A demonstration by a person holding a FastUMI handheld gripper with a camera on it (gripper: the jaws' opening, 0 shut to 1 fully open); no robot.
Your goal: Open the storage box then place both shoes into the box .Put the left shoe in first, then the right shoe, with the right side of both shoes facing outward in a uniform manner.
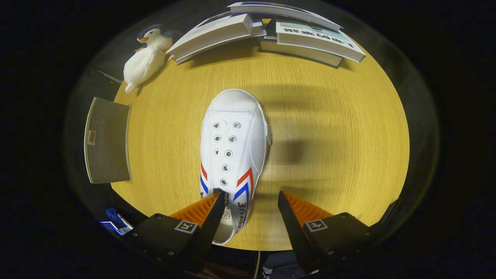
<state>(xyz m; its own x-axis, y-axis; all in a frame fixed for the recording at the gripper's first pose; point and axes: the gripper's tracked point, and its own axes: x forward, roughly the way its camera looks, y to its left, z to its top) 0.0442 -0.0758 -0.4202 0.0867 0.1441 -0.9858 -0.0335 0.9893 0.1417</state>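
Observation:
A white canvas shoe (232, 143) with red and blue chevron stripes lies on the round yellow wooden table (329, 128), toe pointing away from me. My gripper (251, 203) hovers over its heel end, fingers spread apart. One finger (211, 211) sits over the shoe's opening; the other finger (288, 211) is beside the shoe's outer side, over bare table. Neither finger presses on the shoe. A grey flat panel (108, 141), possibly the storage box or its lid, lies off the table's edge beyond the first finger.
A white plush duck (145, 58) lies at the table's far edge. Stacked books (217, 35) and more books (314, 40) line the far side. A small blue object (114, 221) sits low near the first finger.

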